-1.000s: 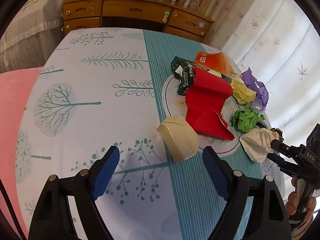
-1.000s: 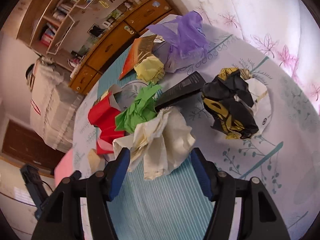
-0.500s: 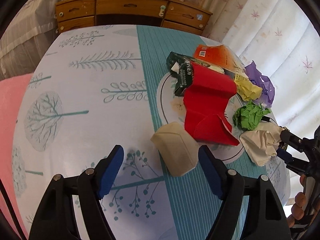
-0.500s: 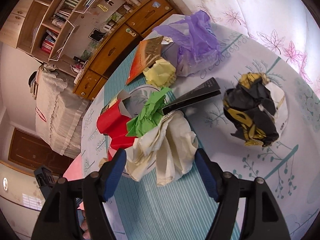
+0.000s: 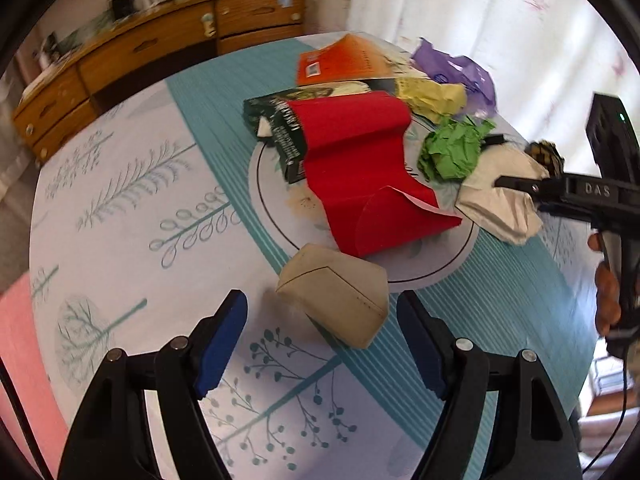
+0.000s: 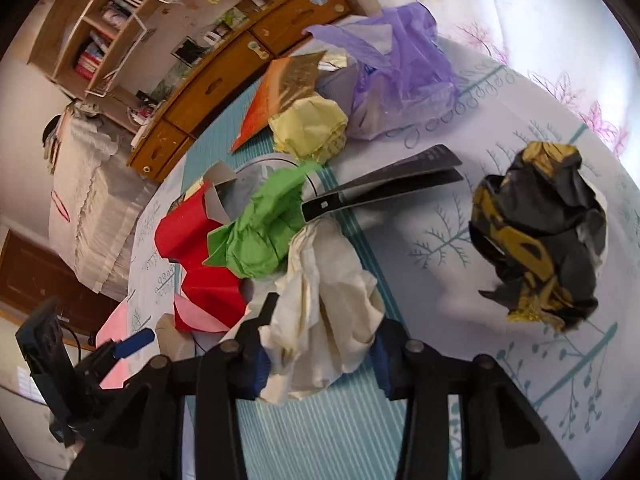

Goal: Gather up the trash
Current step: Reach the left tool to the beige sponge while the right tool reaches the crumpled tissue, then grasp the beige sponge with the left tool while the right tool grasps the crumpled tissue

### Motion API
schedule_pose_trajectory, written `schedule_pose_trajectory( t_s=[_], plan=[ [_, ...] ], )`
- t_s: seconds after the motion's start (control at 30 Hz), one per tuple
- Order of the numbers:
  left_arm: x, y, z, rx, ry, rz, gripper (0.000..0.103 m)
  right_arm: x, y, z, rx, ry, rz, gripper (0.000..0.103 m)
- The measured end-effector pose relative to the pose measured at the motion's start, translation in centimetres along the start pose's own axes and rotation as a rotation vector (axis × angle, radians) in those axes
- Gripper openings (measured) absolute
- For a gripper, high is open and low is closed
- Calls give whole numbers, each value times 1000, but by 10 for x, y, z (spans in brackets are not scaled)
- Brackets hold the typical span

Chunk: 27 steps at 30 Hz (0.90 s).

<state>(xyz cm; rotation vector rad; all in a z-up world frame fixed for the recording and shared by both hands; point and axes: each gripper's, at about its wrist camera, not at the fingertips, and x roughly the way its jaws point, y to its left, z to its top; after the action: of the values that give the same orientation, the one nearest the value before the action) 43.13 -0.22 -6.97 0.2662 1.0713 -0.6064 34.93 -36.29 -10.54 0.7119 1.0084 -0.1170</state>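
Observation:
Trash lies heaped on a patterned tablecloth (image 5: 132, 216). My left gripper (image 5: 320, 304) stands open, its blue pads either side of a beige folded box (image 5: 336, 296) without touching it. My right gripper (image 6: 320, 340) is closing, and its pads press on a crumpled cream paper wad (image 6: 324, 292); the left wrist view shows that wad (image 5: 500, 200) pinched at the right gripper's tip (image 5: 516, 192). Next to the wad lie a green paper ball (image 6: 260, 236) and a red carton (image 5: 360, 168).
Also in the heap are a yellow paper wad (image 5: 432, 96), a purple bag (image 6: 400, 64), an orange packet (image 5: 344, 60), a dark green box (image 5: 280, 128), a flat black sleeve (image 6: 392, 184) and a black-and-gold wrapper (image 6: 540, 236). A wooden dresser (image 5: 160, 48) stands beyond the table.
The right gripper's jaws have come together onto the cream paper wad. The left gripper has rolled and edged closer to the beige box.

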Motion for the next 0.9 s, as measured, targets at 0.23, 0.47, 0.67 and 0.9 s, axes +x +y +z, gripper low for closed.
schedule_pose_trajectory(
  t_s=[0.23, 0.47, 0.67, 0.9],
  plan=[
    [-1, -10, 5, 164, 0, -49, 76, 0, 0, -2, -42, -2, 19, 37],
    [12, -9, 9, 229, 38, -68, 76, -1, -5, -4, -56, 0, 42, 37],
    [26, -14, 9, 264, 39, -88, 75, -1, -5, -4, -64, -1, 59, 37],
    [23, -24, 3, 270, -13, 12, 61, -3, -4, -6, -74, -6, 64, 31]
  ],
)
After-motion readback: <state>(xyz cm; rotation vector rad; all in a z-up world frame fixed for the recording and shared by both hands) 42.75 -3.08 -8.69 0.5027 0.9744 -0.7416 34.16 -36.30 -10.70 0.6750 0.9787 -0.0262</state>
